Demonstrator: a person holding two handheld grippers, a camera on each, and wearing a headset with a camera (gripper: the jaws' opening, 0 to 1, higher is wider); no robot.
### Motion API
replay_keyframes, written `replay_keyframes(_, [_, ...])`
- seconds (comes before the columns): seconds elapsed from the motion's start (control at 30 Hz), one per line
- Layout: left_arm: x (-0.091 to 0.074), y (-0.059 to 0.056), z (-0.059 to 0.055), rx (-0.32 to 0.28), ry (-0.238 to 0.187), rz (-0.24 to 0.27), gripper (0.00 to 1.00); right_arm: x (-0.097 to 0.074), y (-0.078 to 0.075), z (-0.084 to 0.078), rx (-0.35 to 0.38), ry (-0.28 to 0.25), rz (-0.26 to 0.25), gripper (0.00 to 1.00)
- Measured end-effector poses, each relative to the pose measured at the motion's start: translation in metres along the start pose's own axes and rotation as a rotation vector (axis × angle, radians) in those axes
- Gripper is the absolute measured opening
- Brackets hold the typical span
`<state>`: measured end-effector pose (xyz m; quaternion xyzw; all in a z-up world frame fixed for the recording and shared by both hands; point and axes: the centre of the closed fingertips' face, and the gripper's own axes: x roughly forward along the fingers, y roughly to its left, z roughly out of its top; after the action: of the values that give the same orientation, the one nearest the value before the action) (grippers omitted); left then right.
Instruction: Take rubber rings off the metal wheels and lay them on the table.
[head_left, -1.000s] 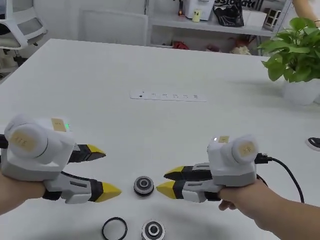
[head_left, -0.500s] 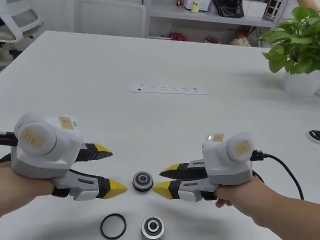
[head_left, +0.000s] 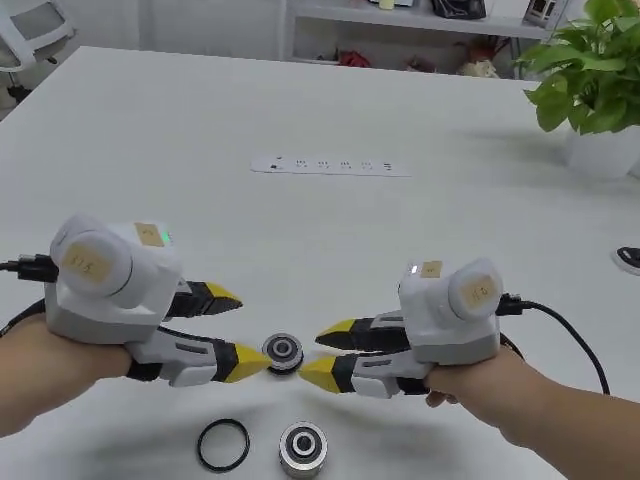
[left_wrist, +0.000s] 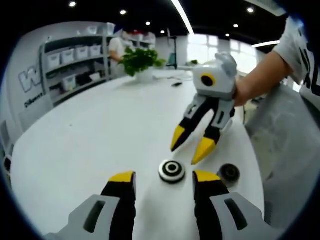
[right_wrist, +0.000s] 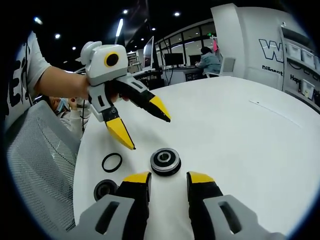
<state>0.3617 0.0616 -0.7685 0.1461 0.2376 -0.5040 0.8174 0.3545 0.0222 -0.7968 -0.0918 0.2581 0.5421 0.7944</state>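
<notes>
A small metal wheel (head_left: 283, 352) with a black rubber ring around it lies on the white table (head_left: 320, 230). It sits between my two grippers, which point at each other. My left gripper (head_left: 243, 332) is open, its lower tip close to the wheel's left side. My right gripper (head_left: 318, 352) is open, tips just right of the wheel. In the left gripper view the wheel (left_wrist: 172, 171) lies just ahead of my own open gripper (left_wrist: 165, 177). The right gripper view shows the wheel (right_wrist: 165, 161) just beyond the open tips (right_wrist: 169, 177). A loose black ring (head_left: 223, 444) and a second wheel (head_left: 303, 447) lie nearer me.
A white power strip (head_left: 330, 166) lies across the middle of the table. A potted plant (head_left: 600, 90) stands at the far right, and a black cable (head_left: 570, 335) trails from the right gripper. Shelves stand beyond the table's far edge.
Both grippers have drawn inward toward the wheel, so the gaps on either side of it have narrowed. The head camera has tilted down.
</notes>
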Motion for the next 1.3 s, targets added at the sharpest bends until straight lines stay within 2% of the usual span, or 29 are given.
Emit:
replay_keyframes(0.7, [0.021, -0.012, -0.004, -0.011, 0.019, -0.052, 0.30, 0.000, -0.002, -0.003, 0.015, -0.008, -0.007, 0.27])
replay_keyframes(1.03, [0.029, -0.012, -0.010, -0.008, 0.035, -0.059, 0.23, 0.001, -0.002, -0.004, 0.016, -0.006, -0.004, 0.27])
replay_keyframes(1.3, [0.030, -0.010, -0.008, 0.003, 0.028, -0.051, 0.19, 0.004, 0.001, -0.005, 0.015, -0.002, 0.004, 0.27])
